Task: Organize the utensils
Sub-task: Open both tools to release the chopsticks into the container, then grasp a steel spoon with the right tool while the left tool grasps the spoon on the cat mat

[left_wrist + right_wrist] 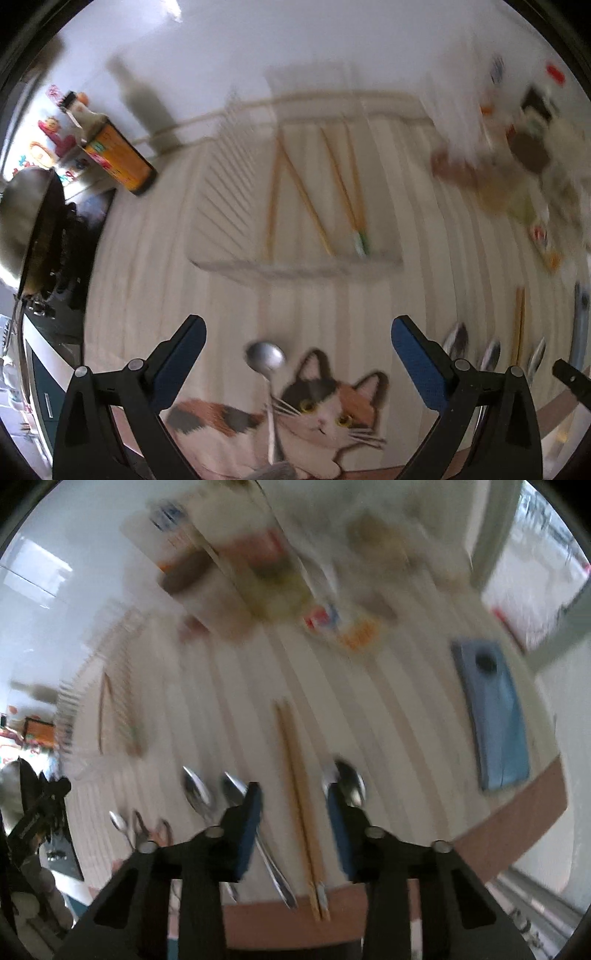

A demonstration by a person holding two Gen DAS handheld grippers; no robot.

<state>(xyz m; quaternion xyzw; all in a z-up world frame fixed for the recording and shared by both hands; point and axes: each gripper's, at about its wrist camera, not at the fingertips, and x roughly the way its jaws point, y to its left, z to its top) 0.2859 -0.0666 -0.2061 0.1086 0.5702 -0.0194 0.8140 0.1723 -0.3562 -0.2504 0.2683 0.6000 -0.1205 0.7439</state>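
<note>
Sorting is part done: some chopsticks are already in the rack, while spoons and one more pair of chopsticks lie loose on the tabletop (229, 302), which is covered by a striped cloth with a calico cat printed on it.

Left tongs (298, 343): spread wide, holding nothing. A steel spoon (266, 360) lies on the cloth between the fingers, bowl away from the camera, handle running back under the rig. No contact is visible.

Right tongs (293, 805): partly open, empty, held above the loose pair of wooden chopsticks (301, 805), which lies lengthwise between the fingers. Spoons lie on either side of it: two (214, 790) to the left, one (349, 781) just right. How high the tongs stand above the cloth cannot be judged; the view is smeared by motion.

Container: a clear ribbed drying rack (295, 206) stands further back on the tabletop. It holds several wooden chopsticks (314, 192), lying loosely and crossing; one pair has green tips. No spoons are visible in it.

Judgement: the step in hand is a pickup on both sides. The next move calls for lowering squarely and closing on both sticks together.
</note>
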